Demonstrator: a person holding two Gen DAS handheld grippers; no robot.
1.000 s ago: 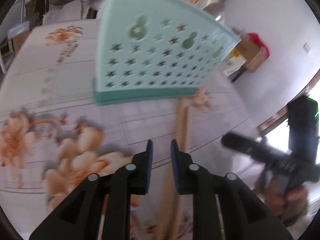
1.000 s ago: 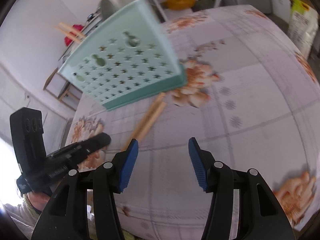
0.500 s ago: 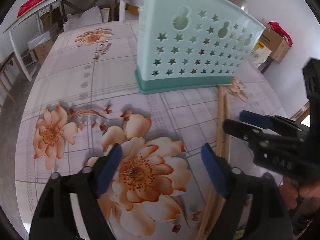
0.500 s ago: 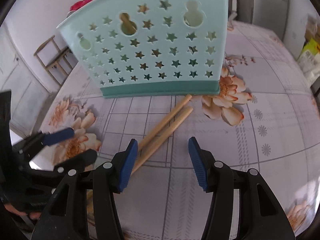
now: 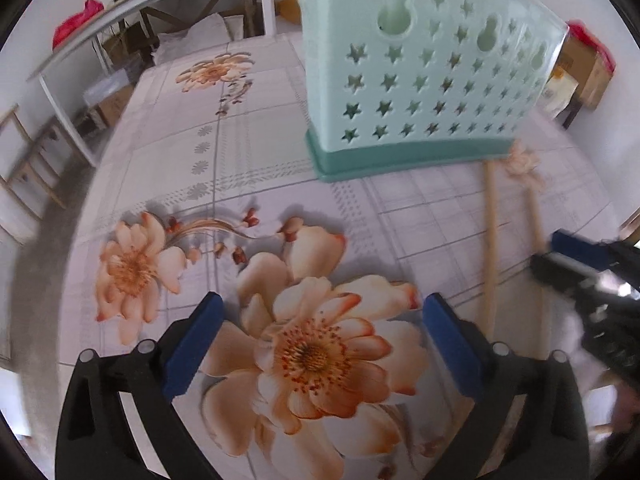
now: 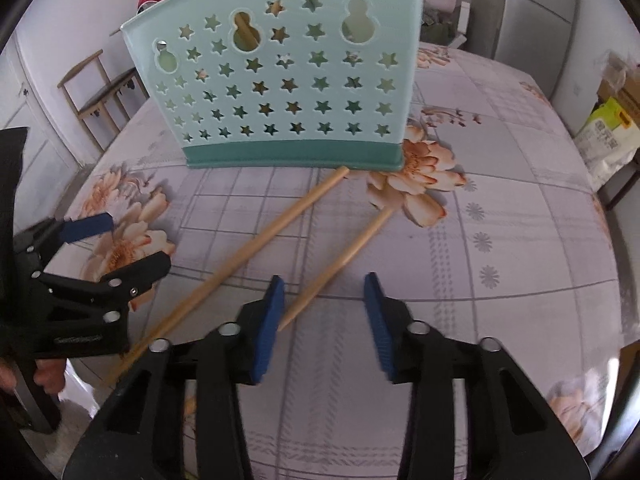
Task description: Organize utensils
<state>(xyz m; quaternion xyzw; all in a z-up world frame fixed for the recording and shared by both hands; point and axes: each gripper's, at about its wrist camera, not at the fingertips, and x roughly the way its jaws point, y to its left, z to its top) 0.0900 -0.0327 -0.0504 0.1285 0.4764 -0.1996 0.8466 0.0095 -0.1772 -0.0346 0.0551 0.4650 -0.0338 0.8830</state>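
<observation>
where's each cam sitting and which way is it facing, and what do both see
Left wrist view: on the left gripper, looking steeply down at the flowered tablecloth and the holder; its own jaws have just been opening wide, with nothing between them, and the right gripper enters at the right edge.
Right wrist view: on the right gripper, facing the holder; its jaws have just been closing, open around the nearer chopstick's tip; a hand holds the left gripper.
Shared: holder, both chopsticks, tablecloth, the other gripper.

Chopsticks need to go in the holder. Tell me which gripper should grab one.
Right. The right gripper has the nearer chopstick's tip between its jaws; the left gripper stands over bare tablecloth.
</observation>
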